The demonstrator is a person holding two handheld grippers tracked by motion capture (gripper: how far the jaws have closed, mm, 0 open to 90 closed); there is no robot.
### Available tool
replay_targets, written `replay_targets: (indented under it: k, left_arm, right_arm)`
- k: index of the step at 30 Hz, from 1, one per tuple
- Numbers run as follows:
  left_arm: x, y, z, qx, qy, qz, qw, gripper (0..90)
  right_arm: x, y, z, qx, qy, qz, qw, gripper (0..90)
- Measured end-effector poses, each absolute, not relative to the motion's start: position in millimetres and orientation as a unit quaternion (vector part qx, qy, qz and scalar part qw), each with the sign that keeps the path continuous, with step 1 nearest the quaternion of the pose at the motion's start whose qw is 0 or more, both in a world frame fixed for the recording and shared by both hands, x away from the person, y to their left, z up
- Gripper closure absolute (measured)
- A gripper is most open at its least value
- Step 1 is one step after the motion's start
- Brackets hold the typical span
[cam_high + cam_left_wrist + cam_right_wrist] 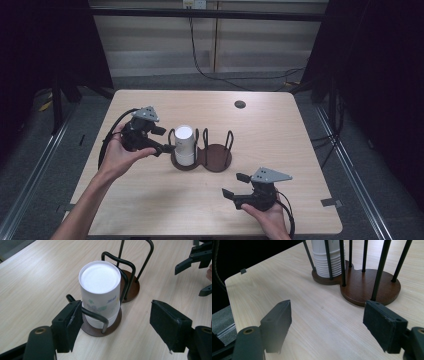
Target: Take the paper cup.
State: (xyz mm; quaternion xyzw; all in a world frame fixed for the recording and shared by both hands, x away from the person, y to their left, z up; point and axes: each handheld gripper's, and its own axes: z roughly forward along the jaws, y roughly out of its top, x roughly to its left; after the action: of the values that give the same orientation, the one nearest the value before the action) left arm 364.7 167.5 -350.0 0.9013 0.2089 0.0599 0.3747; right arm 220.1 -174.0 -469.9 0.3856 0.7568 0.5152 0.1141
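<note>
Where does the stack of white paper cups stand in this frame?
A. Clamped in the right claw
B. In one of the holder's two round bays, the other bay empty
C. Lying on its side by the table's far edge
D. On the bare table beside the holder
B: the stack of cups stands upside down inside the wire loops of one bay of the holder; its other bay is empty.

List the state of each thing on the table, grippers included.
Stack of paper cups: upside down, upright, in the holder's left bay.
Cup holder: upright, right bay empty.
Left gripper: open, holding nothing, near the cups.
Right gripper: open, holding nothing, apart from the holder.
</note>
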Motion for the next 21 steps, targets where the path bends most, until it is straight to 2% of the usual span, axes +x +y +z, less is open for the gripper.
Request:
replay_targets:
  k: [5,14,20,21]
  left_arm:
    - [368.7,160.2,-348.9,0.909,0.206,0.061,0.358,22.1]
    - [378.3,149.1,-349.1,0.913,0.21,0.053,0.345,20.5]
    - [385.5,143.6,-347.9,0.923,0.202,0.047,0.324,21.6]
    - [385.7,142.7,-347.2,0.922,0.204,0.05,0.325,24.2]
  right_arm:
    - [219.5,-173.5,-470.5,0.386,0.76,0.511,0.112,22.4]
    - [218.9,-172.6,-470.8,0.384,0.762,0.509,0.112,22.7]
    - [219.2,-172.5,-471.5,0.384,0.763,0.509,0.11,22.5]
    - [219.1,-172.3,-471.5,0.383,0.763,0.509,0.109,22.5]
